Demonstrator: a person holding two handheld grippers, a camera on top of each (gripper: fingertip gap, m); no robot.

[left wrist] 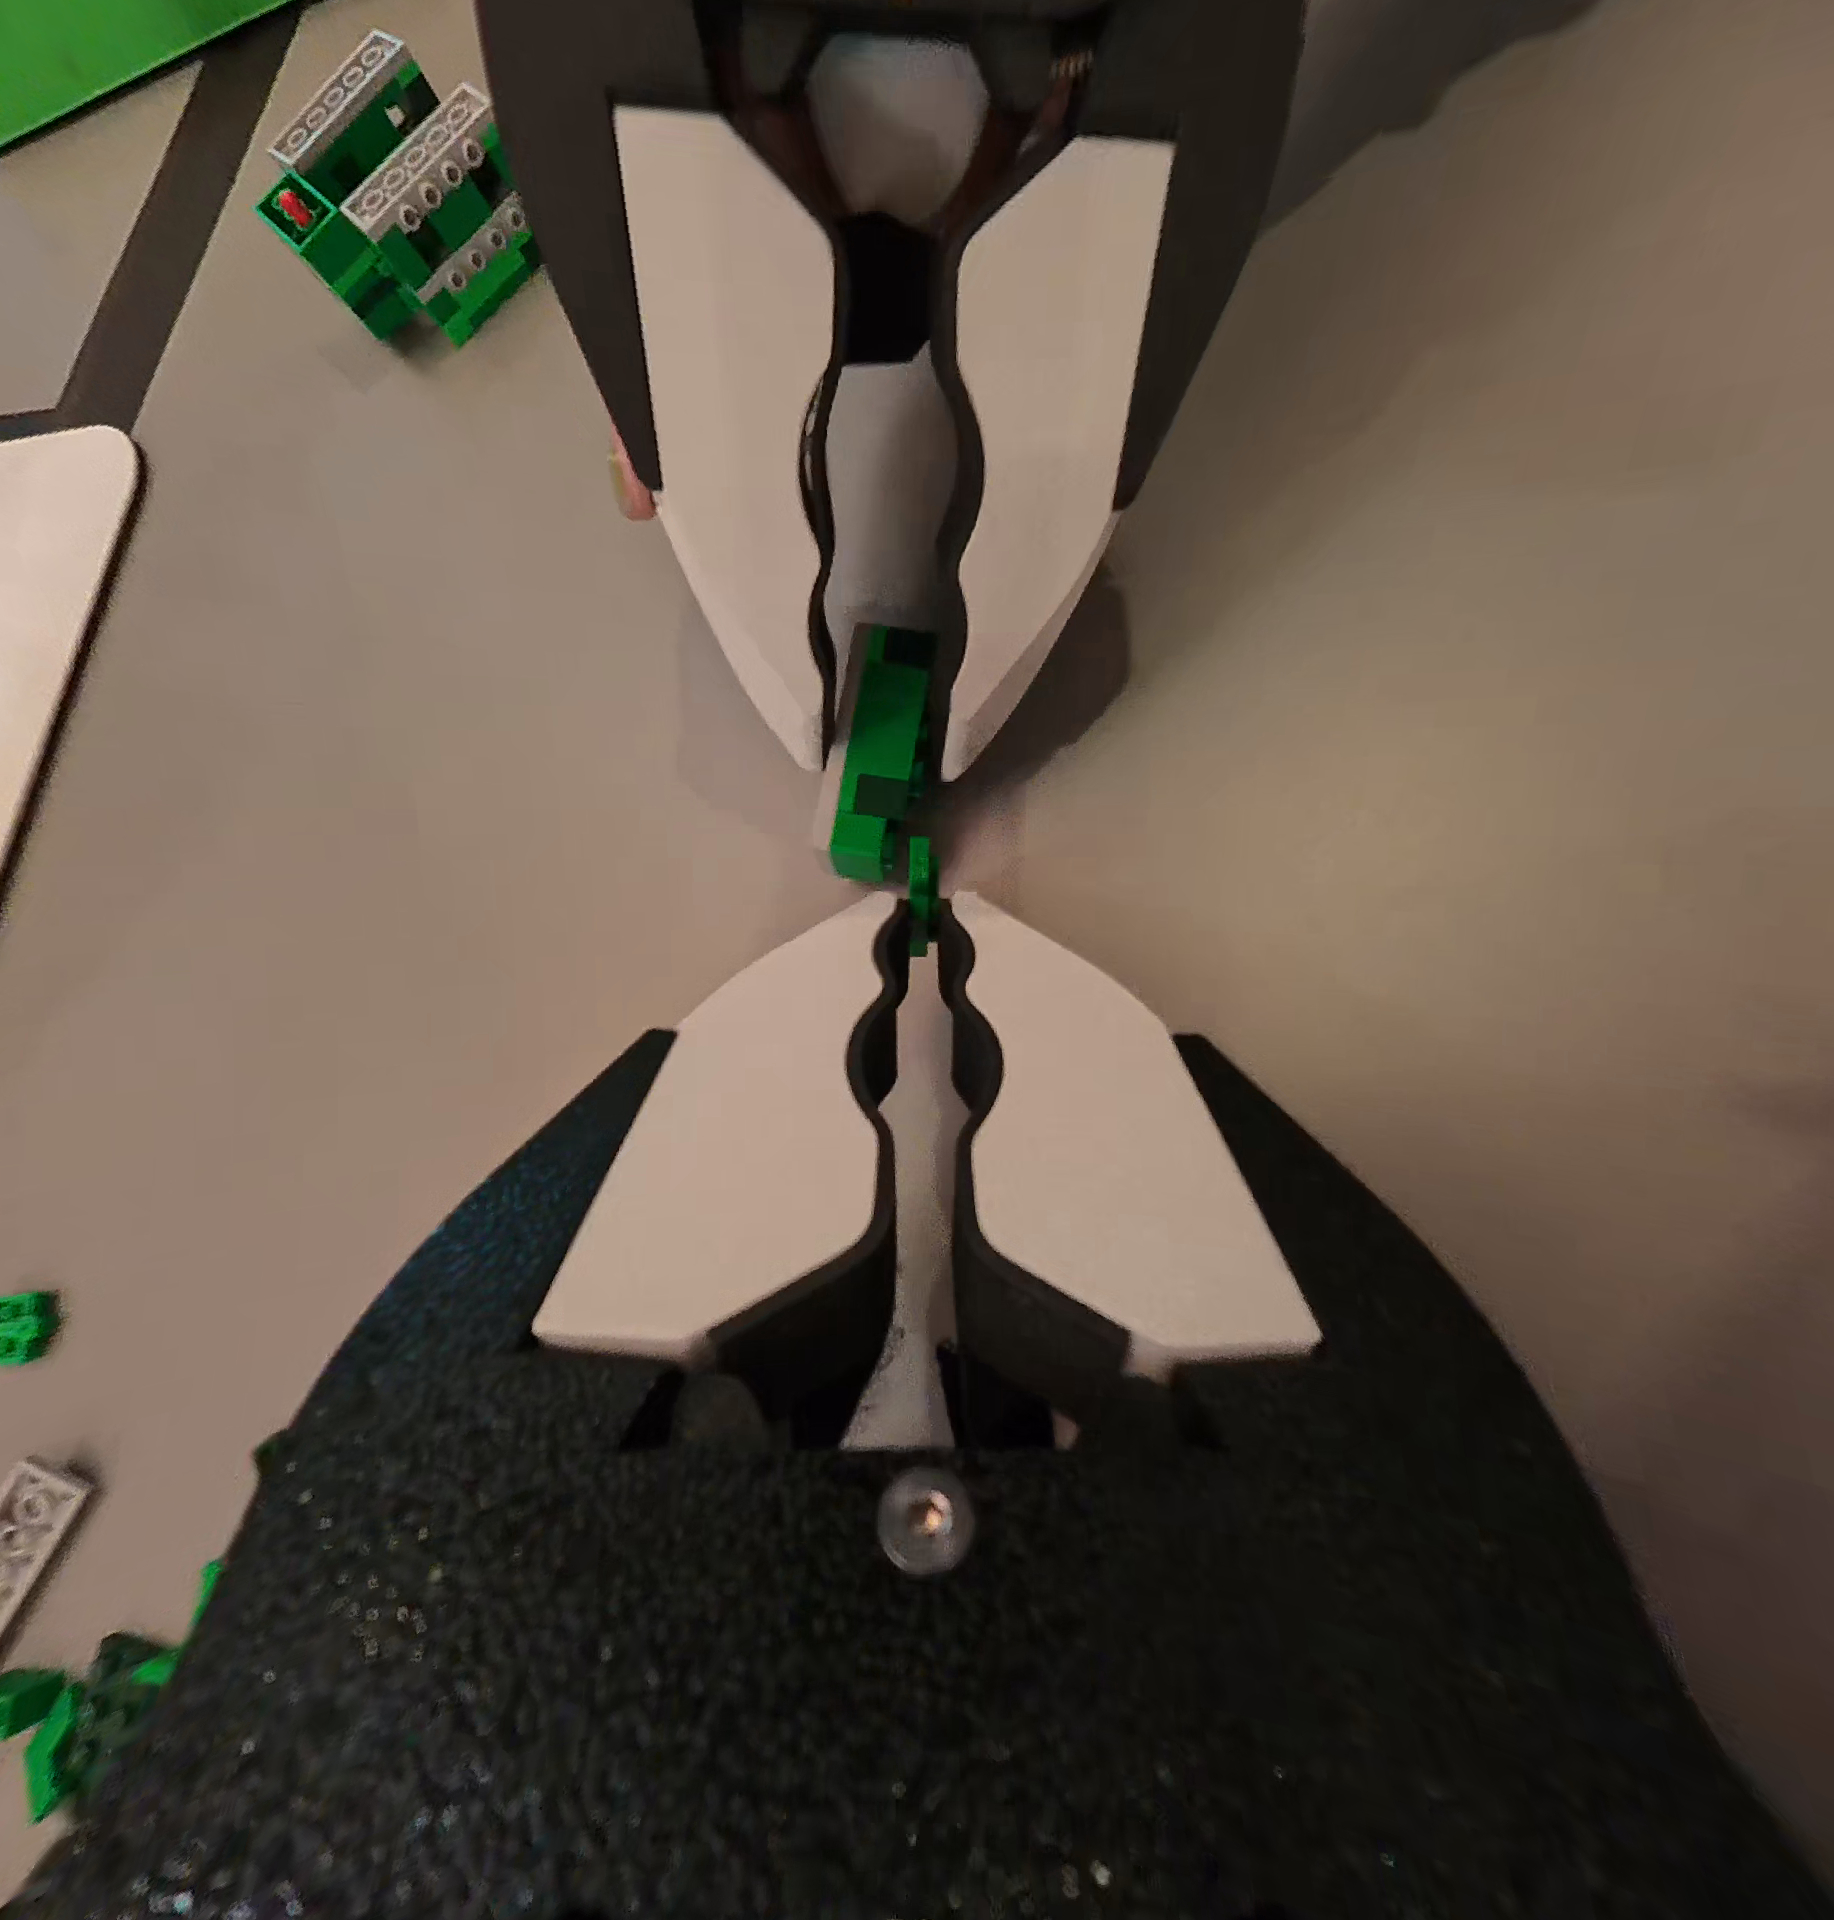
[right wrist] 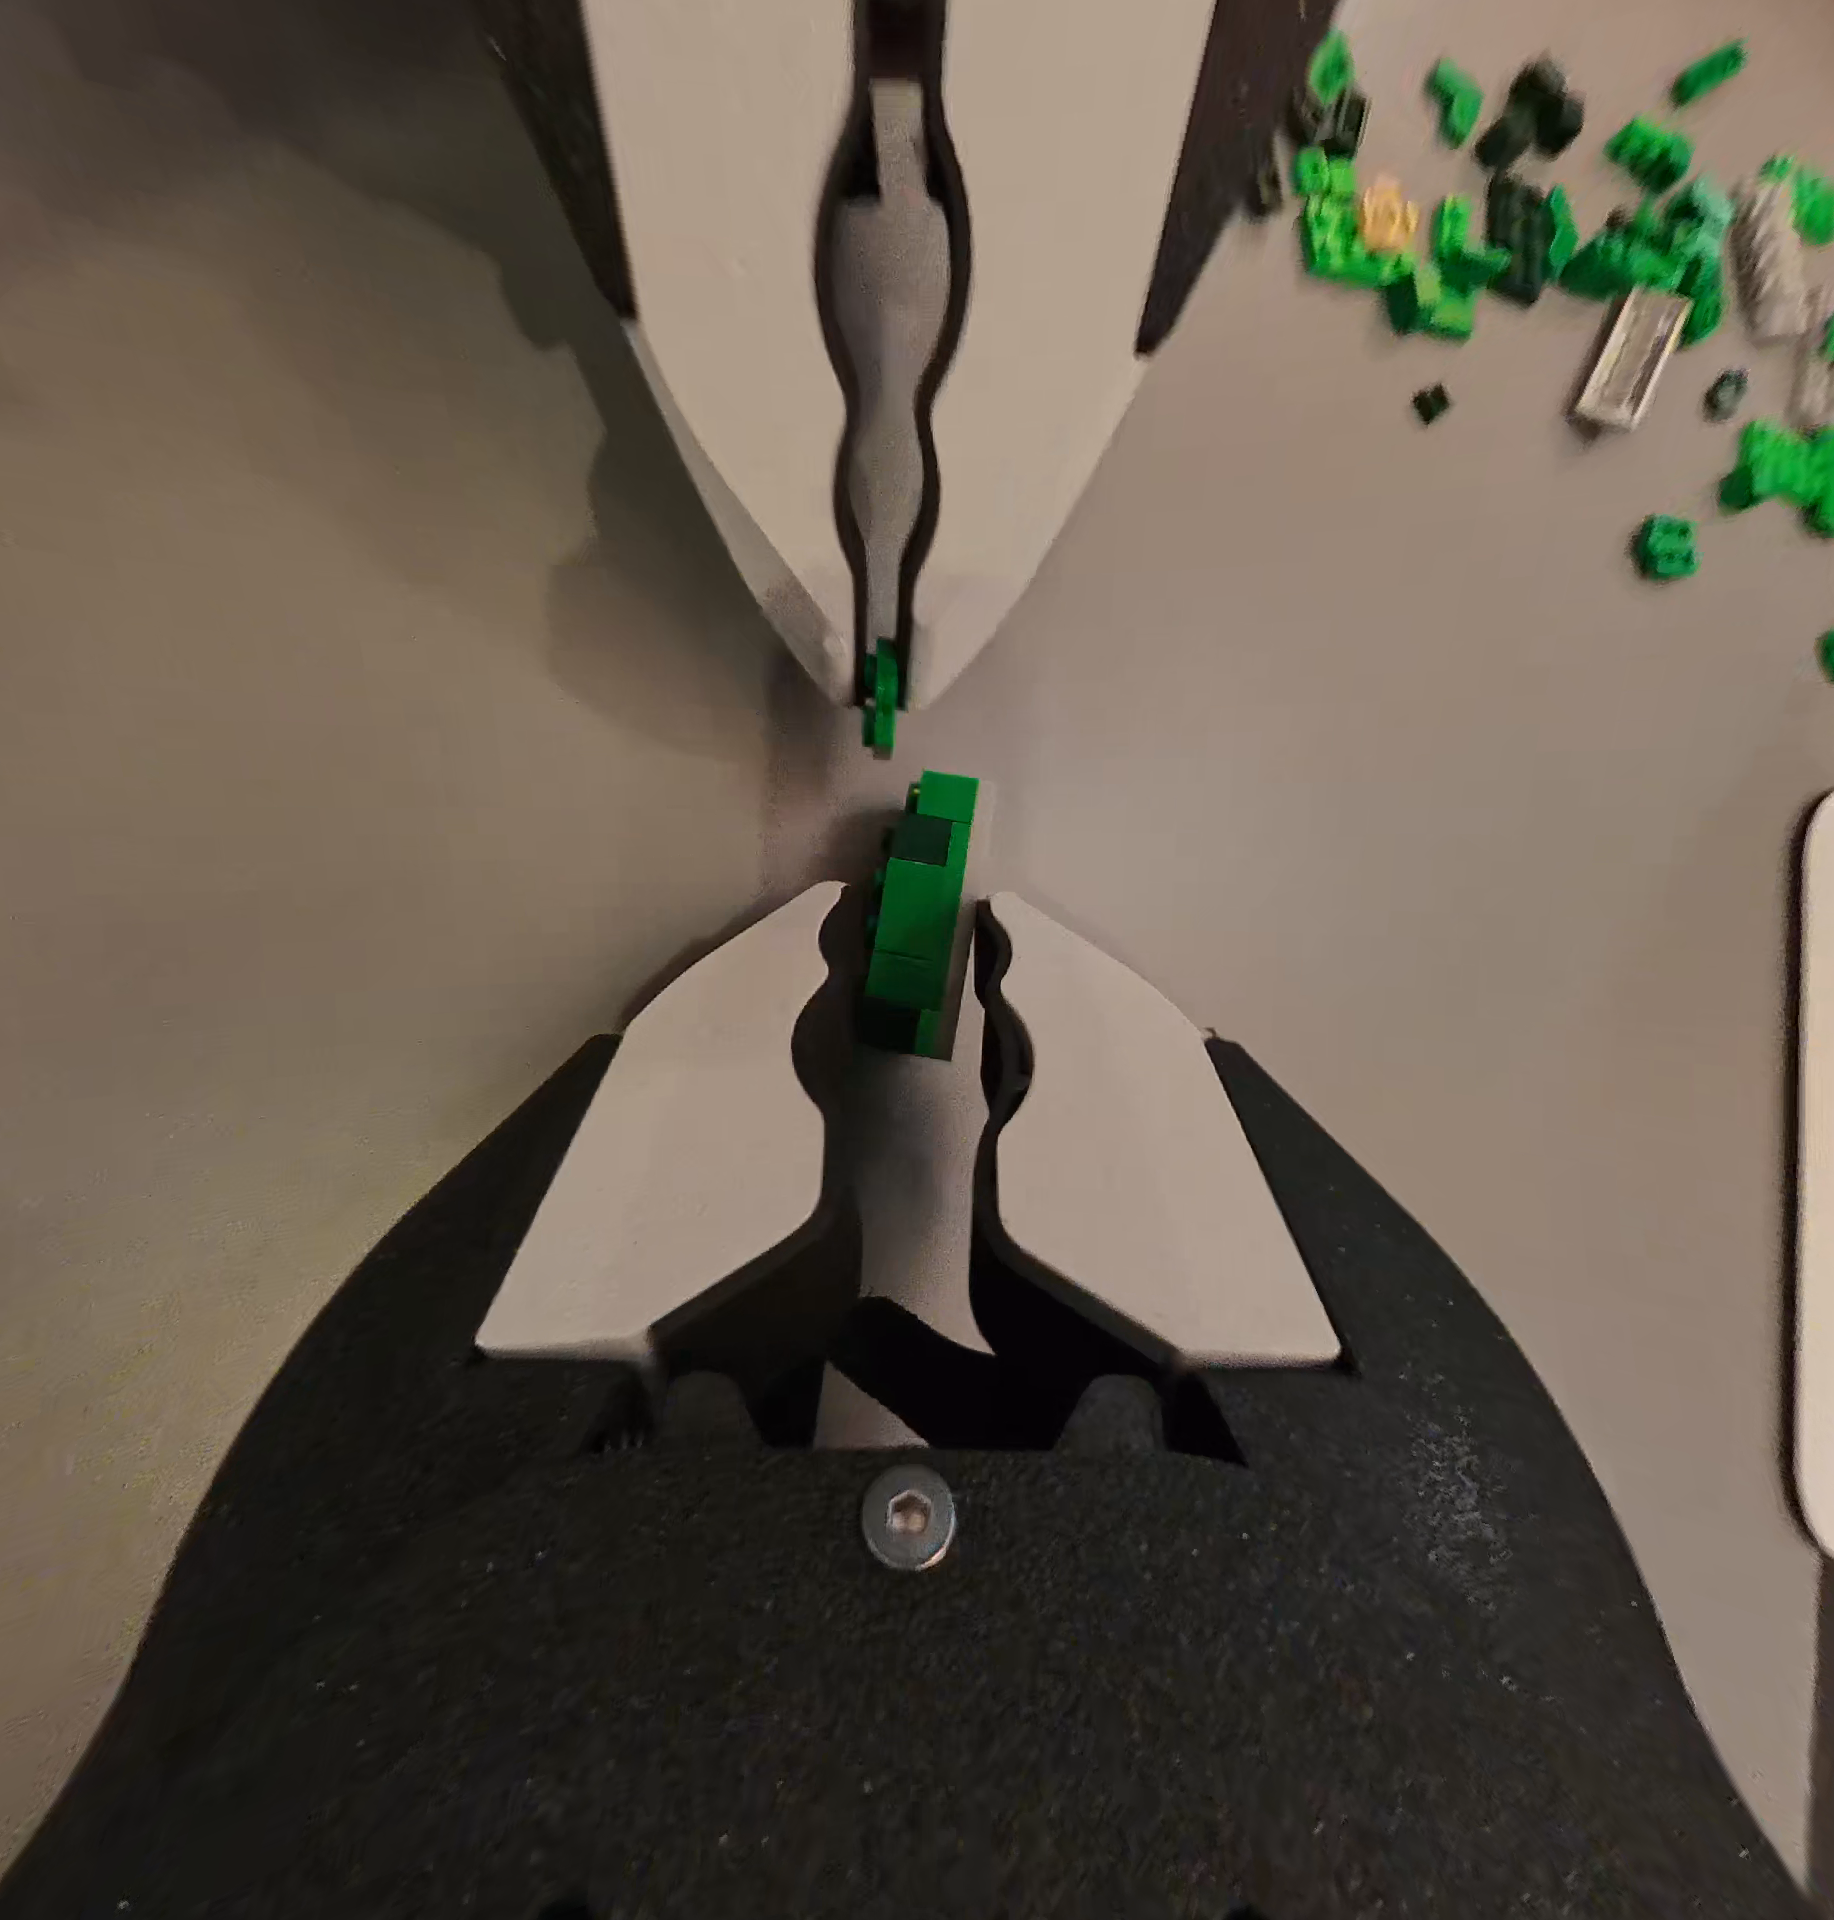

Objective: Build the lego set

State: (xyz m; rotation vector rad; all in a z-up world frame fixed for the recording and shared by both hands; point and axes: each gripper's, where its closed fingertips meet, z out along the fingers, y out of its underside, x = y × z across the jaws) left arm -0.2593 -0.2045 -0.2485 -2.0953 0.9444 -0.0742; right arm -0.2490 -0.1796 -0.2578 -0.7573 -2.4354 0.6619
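Observation:
My left gripper (left wrist: 918, 906) is shut on a small green lego piece (left wrist: 923, 871) that sticks out past its tips. My right gripper (right wrist: 915, 894) is shut on a longer assembly of green bricks (right wrist: 918, 956) with a grey plate along one side. The two grippers face each other tip to tip above the grey table. In the left wrist view the right gripper (left wrist: 884, 769) holds the assembly (left wrist: 877, 717) right against the small piece. In the right wrist view a narrow gap shows between the small piece (right wrist: 878, 727), held by the left gripper (right wrist: 880, 701), and the assembly.
A partly built green and grey lego block (left wrist: 404, 208) stands at the far left, next to a green booklet (left wrist: 61, 62). A white board (left wrist: 19, 623) lies left. Loose green bricks (right wrist: 1567, 229), a clear piece (right wrist: 1630, 353) and a grey plate (left wrist: 9, 1558) lie scattered. Only a small space, under 4 cm, lies between the two pairs of fingers.

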